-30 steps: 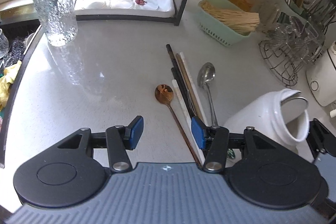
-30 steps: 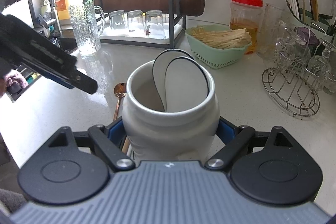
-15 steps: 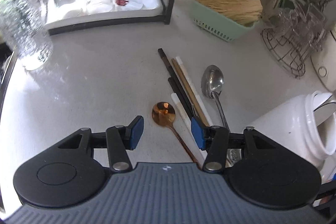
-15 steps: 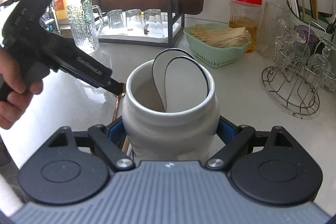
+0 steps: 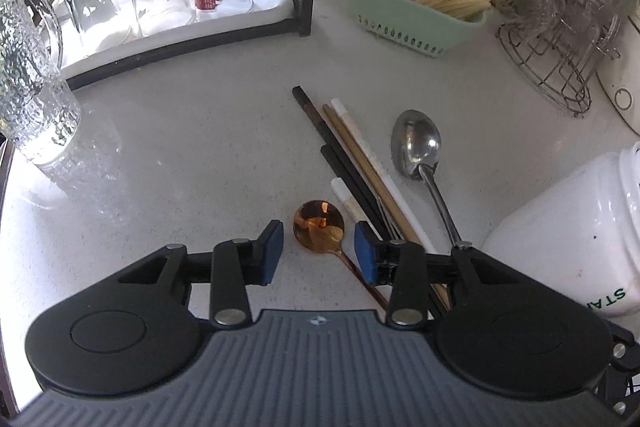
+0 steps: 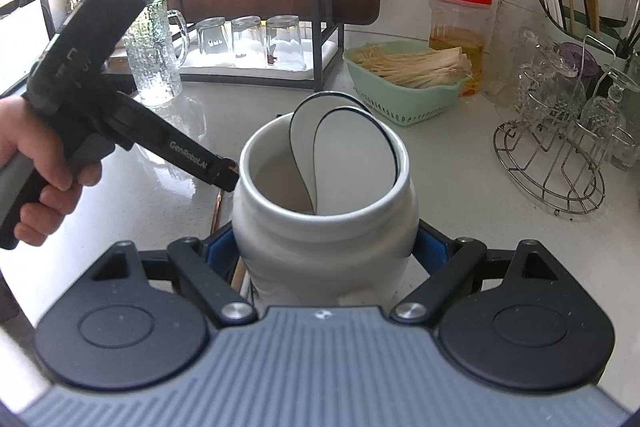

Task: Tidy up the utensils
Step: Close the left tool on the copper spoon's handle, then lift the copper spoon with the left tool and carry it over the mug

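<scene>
Lowered over the copper spoon [image 5: 319,225] just left of the jar [image 6: 325,211], the left gripper [image 5: 318,253] had been narrowing, nothing pinched yet; the right gripper [image 6: 325,255] clamped the jar; thin, slippery handle likely grips best.

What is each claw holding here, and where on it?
Right claw clamps the white ceramic jar around its lower body. Left claw holds nothing, open around the copper spoon.

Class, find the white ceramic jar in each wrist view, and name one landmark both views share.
Left wrist view: white ceramic jar at the right edge, beside the loose utensils.
Right wrist view: the jar at centre, between the right tongs.
Shared landmark: the green basket of straw-coloured sticks.
</scene>
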`<state>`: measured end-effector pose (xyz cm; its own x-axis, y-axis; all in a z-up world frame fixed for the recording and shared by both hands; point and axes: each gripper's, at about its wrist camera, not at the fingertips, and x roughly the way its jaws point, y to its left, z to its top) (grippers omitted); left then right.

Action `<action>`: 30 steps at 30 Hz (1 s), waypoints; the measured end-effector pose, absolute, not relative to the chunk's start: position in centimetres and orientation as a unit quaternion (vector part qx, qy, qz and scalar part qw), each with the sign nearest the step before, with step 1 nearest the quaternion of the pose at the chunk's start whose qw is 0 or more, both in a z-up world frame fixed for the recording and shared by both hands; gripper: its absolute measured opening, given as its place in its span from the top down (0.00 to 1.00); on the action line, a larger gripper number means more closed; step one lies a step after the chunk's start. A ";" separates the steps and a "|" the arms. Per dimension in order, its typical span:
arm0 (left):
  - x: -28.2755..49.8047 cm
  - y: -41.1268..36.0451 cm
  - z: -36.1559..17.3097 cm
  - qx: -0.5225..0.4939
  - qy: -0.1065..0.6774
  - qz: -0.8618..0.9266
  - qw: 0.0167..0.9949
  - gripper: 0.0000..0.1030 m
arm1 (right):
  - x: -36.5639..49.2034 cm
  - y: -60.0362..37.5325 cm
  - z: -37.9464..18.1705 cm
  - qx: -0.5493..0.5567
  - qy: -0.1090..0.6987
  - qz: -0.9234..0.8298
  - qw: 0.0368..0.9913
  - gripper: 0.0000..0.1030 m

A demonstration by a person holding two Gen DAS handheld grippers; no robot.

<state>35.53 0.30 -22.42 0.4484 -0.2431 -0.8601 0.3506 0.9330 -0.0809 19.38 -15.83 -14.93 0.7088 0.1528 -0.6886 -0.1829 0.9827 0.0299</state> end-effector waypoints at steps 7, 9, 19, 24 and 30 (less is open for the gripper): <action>36.0 0.1 -22.5 0.067 0.493 -0.169 0.851 0.70 | 19.4 -15.8 -14.9 -0.019 0.370 0.087 0.925 0.12; 36.2 0.3 -22.5 0.061 0.496 -0.169 0.850 0.72 | 19.4 -15.8 -14.9 -0.020 0.370 0.086 0.925 0.12; 36.0 1.4 -22.1 0.021 0.508 -0.170 0.844 0.95 | 19.4 -15.8 -14.8 -0.017 0.373 0.080 0.924 0.12; 35.2 1.5 -21.2 0.014 0.507 -0.176 0.844 0.99 | 19.4 -15.8 -14.9 -0.015 0.373 0.078 0.924 0.12; 33.9 1.4 -18.8 0.021 0.491 -0.180 0.852 0.99 | 19.6 -15.7 -14.8 -0.016 0.376 0.075 0.923 0.12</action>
<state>33.95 1.38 -18.82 0.4525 -0.2861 -0.8446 0.3274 0.9343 -0.1410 19.62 -15.70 -14.83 0.7060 0.1274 -0.6966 -0.1511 0.9881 0.0276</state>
